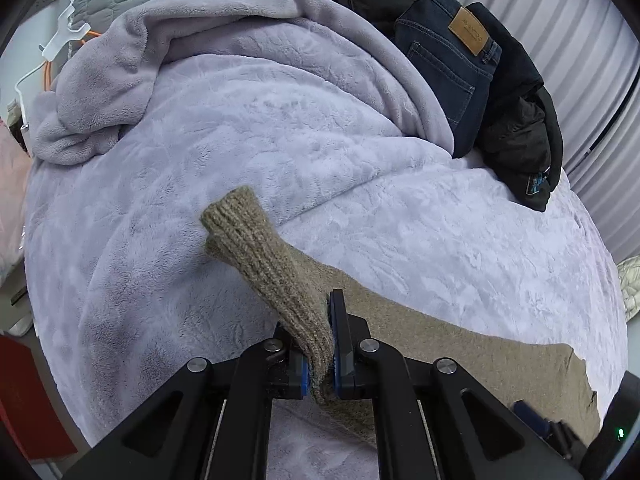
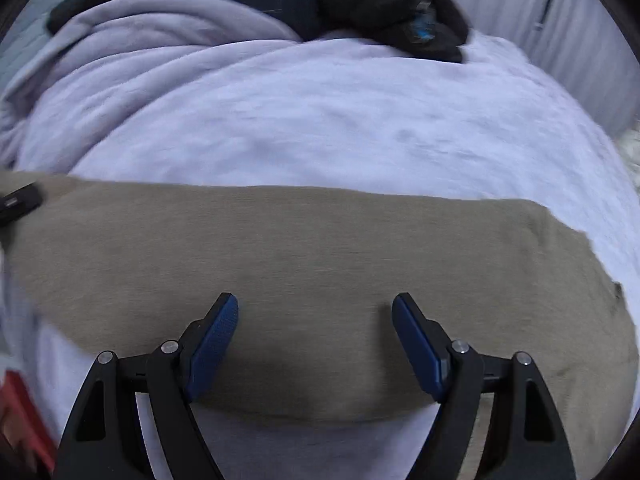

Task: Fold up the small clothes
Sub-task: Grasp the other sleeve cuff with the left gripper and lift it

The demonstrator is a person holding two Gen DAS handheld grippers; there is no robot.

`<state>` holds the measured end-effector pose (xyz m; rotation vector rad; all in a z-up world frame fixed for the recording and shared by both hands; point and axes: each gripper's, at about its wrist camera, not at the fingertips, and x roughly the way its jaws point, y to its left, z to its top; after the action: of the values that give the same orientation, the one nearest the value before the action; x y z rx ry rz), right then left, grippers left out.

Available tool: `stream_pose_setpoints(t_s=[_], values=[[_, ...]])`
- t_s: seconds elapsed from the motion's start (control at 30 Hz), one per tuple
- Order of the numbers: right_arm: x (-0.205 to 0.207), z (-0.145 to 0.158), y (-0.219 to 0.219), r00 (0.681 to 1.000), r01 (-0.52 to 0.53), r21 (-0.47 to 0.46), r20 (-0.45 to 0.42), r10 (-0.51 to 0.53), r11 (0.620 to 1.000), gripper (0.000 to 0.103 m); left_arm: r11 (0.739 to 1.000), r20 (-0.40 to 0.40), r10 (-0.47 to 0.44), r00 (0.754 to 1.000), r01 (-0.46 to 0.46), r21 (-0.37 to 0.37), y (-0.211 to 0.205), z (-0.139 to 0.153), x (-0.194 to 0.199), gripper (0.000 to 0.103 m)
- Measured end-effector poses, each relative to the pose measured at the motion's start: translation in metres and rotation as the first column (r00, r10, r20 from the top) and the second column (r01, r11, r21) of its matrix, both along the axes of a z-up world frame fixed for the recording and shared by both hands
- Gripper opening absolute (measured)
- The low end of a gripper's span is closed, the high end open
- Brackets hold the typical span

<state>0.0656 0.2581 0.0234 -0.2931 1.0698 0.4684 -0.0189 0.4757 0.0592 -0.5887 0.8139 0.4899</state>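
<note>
Garment: tan knit sweater (image 2: 320, 248) spread on the lilac fleece blanket (image 1: 280, 152).
Left gripper (image 1: 320, 364): clamped on the ribbed cuff (image 1: 256, 248).
Right gripper (image 2: 316, 344): jaws wide, empty, above the body.
Handling: soft, light, floppy; hem or shoulder edge looks best to pinch.

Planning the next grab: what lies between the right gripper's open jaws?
Only the flat tan knit garment, seen in the right wrist view; right gripper grips nothing.
</note>
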Motion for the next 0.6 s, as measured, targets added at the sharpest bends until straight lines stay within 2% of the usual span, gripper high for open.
stream_pose_setpoints(t_s=[0.03,0.1,0.17,0.3,0.4,0.5,0.6], values=[[-0.006,0.004,0.002,0.999,-0.028,0.044,-0.02,0.028,0.999,0.082,1.0,0.006,-0.007,1.0,0.007,0.009,-0.004,0.005,0.0,0.009],[-0.016,0.015,-0.011,1.0,-0.023,0.086,-0.007,0.024,0.996,0.082,0.999,0.016,-0.031,0.999,0.03,0.045,-0.019,0.019,0.002,0.009],[-0.017,0.025,-0.041,0.999,0.018,0.067,0.037,-0.021,0.998,0.082,0.995,0.016,-0.082,0.996,0.081,0.063,-0.041,0.03,0.008,0.009],[-0.016,0.045,-0.144,0.975,0.164,-0.033,0.156,-0.157,0.986,0.082,0.971,0.014,-0.227,0.974,0.225,0.082,-0.113,0.052,0.031,0.009],[-0.016,0.055,-0.234,0.944,0.3,-0.048,0.157,-0.289,0.953,0.082,0.932,0.013,-0.357,0.934,0.355,0.074,-0.187,0.065,0.05,0.009],[-0.025,0.061,-0.325,0.881,0.457,-0.057,0.168,-0.442,0.888,0.082,0.883,0.002,-0.46,0.888,0.458,0.105,-0.263,0.079,0.065,0.009],[-0.042,0.065,-0.396,0.842,0.526,-0.05,0.169,-0.512,0.849,0.082,0.825,-0.015,-0.554,0.833,0.551,0.122,-0.344,0.088,0.076,0.009]])
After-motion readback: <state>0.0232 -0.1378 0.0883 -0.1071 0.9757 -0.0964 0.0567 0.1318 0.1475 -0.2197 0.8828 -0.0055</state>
